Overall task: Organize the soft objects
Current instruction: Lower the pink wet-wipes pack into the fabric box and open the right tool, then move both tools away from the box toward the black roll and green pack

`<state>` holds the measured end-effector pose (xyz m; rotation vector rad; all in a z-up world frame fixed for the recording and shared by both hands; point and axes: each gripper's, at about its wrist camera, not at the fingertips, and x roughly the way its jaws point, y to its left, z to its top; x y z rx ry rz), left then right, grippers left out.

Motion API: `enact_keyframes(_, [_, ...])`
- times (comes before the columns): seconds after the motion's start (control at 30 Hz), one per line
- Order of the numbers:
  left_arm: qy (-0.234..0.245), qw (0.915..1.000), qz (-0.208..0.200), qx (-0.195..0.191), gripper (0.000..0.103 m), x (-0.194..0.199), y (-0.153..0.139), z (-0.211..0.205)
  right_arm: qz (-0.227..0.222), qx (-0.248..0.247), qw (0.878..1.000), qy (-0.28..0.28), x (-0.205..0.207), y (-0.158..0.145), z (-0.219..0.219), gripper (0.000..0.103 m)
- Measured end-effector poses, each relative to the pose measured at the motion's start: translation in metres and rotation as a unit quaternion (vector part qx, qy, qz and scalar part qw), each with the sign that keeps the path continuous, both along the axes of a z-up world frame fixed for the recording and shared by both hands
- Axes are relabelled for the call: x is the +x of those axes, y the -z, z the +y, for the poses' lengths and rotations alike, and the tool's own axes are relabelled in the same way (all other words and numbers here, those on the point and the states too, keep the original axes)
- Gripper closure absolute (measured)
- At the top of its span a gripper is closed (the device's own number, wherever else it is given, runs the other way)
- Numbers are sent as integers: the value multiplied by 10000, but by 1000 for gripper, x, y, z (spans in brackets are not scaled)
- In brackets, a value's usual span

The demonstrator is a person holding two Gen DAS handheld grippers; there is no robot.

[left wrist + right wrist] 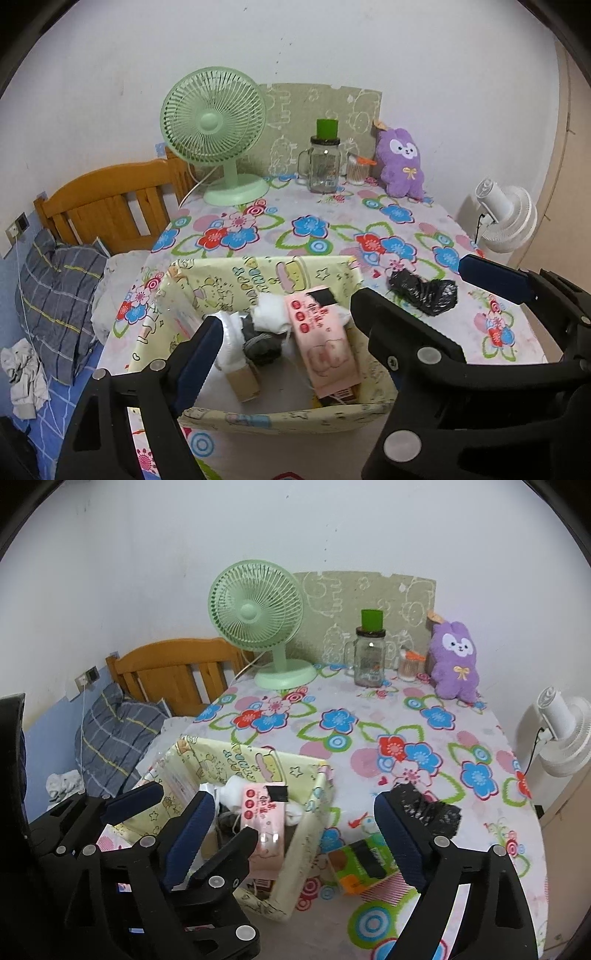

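A: While hanging wide open and empty over the floppy yellow cloth box (pixel 229 280), could snag its rim with the left gripper (pixel 284 317), tipping out the soft pink tissue pack (pixel 325 343).

B: Likewise wide and empty, right gripper (pixel 293 805). Beside the box, right: crumpled black bag (pixel 424 291), thin, slick, apt to slip from pads (pixel 399 834).

open cloth midtable, fan (pixel 213 125), jar (pixel 324 167) behind

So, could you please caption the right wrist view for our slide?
Open right hand-held gripper above a floral table, pink tissue pack in the yellow bin.
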<state>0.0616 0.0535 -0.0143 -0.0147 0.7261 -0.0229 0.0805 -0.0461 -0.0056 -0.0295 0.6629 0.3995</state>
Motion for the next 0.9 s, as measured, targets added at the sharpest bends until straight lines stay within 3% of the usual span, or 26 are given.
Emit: enact_keyframes(0.9, [90,9995,-286,11,7,-12,-23,-77,-454,-120,9983,333,-17,-26,-81,7])
